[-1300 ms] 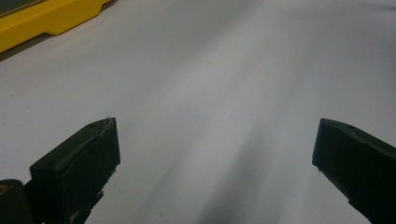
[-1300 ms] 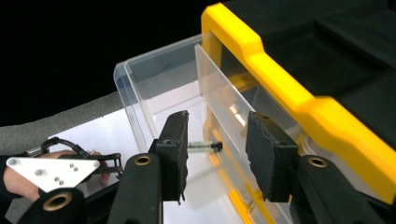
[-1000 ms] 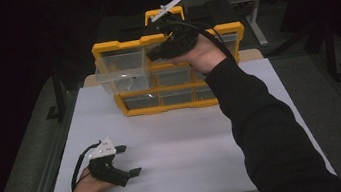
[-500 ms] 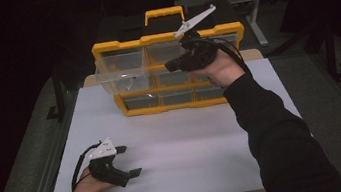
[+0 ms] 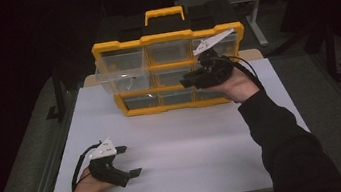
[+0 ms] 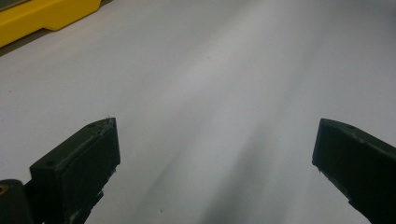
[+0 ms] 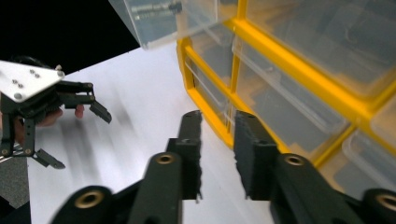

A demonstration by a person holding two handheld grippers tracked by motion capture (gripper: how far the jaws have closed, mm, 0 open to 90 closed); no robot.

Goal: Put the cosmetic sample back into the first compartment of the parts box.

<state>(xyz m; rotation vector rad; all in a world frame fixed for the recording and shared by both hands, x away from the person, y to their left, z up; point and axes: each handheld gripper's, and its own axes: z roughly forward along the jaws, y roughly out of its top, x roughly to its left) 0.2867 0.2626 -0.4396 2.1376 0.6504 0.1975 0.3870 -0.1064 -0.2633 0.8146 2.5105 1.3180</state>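
Up close, the drawers of the yellow organiser [image 5: 171, 70] are hard to read: their clear plastic fronts blur into dark interiors, and what lies inside cannot be made out, apart from a few small metal pieces in the pulled-out drawer [image 5: 121, 71] at the upper left. That drawer juts forward from the frame toward the person, its long axis running across the cabinet's face. The organiser stands upright at the far side of the white table [image 5: 181, 150], its wide front facing the person, with a yellow carrying handle [image 5: 163, 14] on top. No brand, label or writing can be read anywhere.

The right gripper [image 5: 191, 79] hangs in front of the middle row of drawers, pointing left across the cabinet; its jaws have just been opening and stand a narrow gap apart with nothing between them. Part of the cabinet's right side is hidden behind that hand. The left gripper [image 5: 128, 160] rests on the table near the front left, well apart from the organiser, jaws wide and empty.
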